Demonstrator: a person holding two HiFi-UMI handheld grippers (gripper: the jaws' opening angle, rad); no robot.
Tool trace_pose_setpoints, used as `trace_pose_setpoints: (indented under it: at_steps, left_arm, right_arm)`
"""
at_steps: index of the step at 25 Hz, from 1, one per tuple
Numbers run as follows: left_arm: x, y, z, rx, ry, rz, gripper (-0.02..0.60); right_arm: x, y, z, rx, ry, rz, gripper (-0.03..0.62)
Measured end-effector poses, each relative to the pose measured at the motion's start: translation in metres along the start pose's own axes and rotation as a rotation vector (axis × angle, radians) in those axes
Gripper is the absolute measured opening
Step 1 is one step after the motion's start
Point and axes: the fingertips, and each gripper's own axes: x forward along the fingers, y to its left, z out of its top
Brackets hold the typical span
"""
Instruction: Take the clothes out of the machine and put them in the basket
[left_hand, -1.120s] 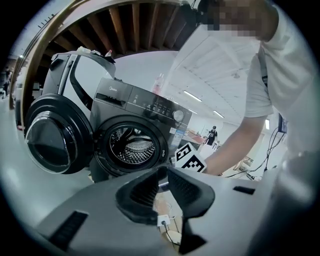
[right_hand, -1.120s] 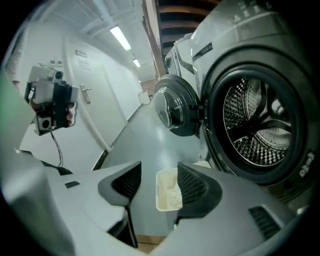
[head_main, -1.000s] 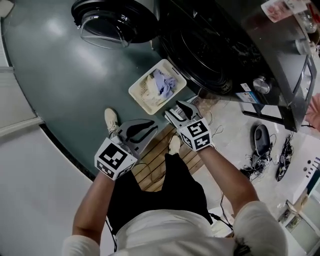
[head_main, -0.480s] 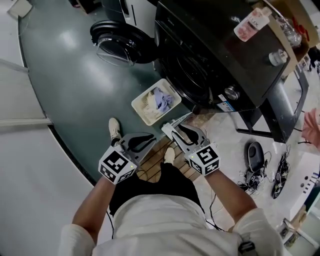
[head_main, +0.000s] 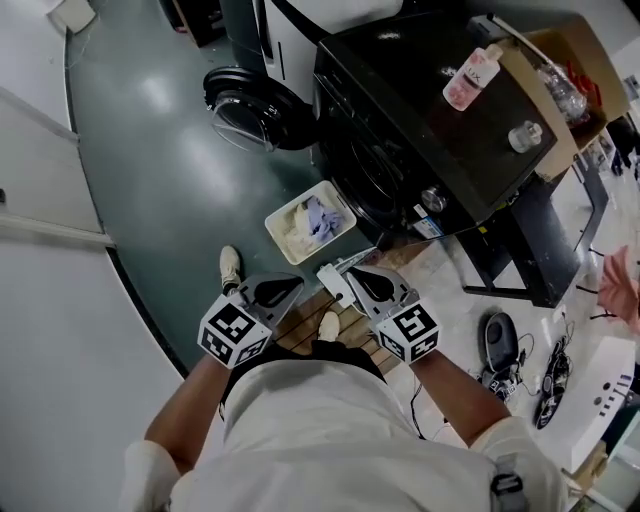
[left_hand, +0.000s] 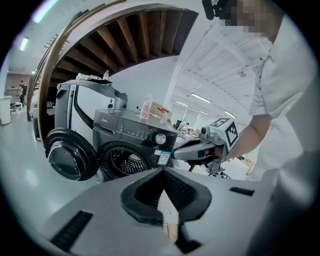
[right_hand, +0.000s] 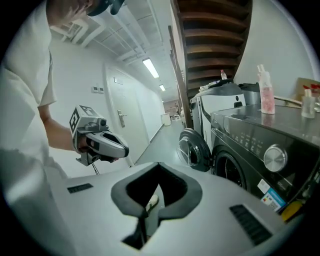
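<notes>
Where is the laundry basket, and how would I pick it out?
Find the dark front-loading washing machine with its round door swung open. On the grey-green floor in front of its drum opening sits a small rectangular basket. It is the one cream-coloured tub there, with lilac and cream clothes inside.

Basket (head_main: 281, 238): on the floor, just before the machine (head_main: 420, 140)
Clothes (head_main: 318, 218): in the basket
Door (head_main: 250, 105): open, left of the machine in the head view
Bottle (head_main: 470, 75): on the machine's top
</notes>
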Motion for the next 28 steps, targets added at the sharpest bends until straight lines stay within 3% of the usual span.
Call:
trace_pose_setpoints:
  at_steps: [10, 28]
  left_arm:
    - [-0.002, -0.035, 0.011, -0.017, -0.004, 0.029, 0.001]
    - [0.001, -0.051, 0.022, 0.01, -0.024, 0.041, 0.002]
  right_arm:
    - [-0.039, 0.012, 0.011, -0.022, -0.013, 0.038, 0.005]
    - [-0.061, 0.022, 0.02, -0.046, -0.045, 0.063, 0.005]
